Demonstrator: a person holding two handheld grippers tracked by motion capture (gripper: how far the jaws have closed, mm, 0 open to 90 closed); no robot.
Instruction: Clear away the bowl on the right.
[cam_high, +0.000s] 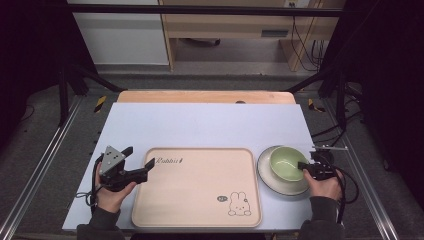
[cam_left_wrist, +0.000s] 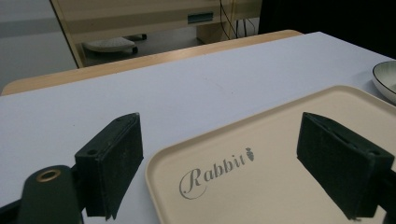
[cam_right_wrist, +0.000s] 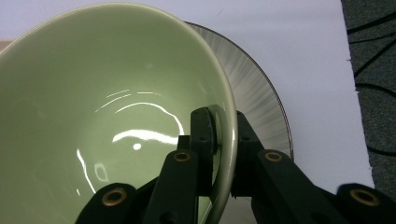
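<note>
A pale green bowl (cam_high: 286, 162) sits on a white plate (cam_high: 267, 176) with a dark rim, at the right of the table. My right gripper (cam_high: 303, 165) is shut on the bowl's near right rim; in the right gripper view one jaw is inside the green bowl (cam_right_wrist: 102, 112) and the other outside, above the plate (cam_right_wrist: 261, 98). A beige tray (cam_high: 197, 187) printed with "Rabbit" and a bunny lies in the middle. My left gripper (cam_high: 138, 161) stands open over the tray's far left corner, and the tray (cam_left_wrist: 261, 154) shows between its jaws.
A light blue mat (cam_high: 205, 125) covers the wooden table (cam_high: 205, 96). Black frame bars and cables run along both sides of the table. A cabinet stands on the floor beyond the far edge.
</note>
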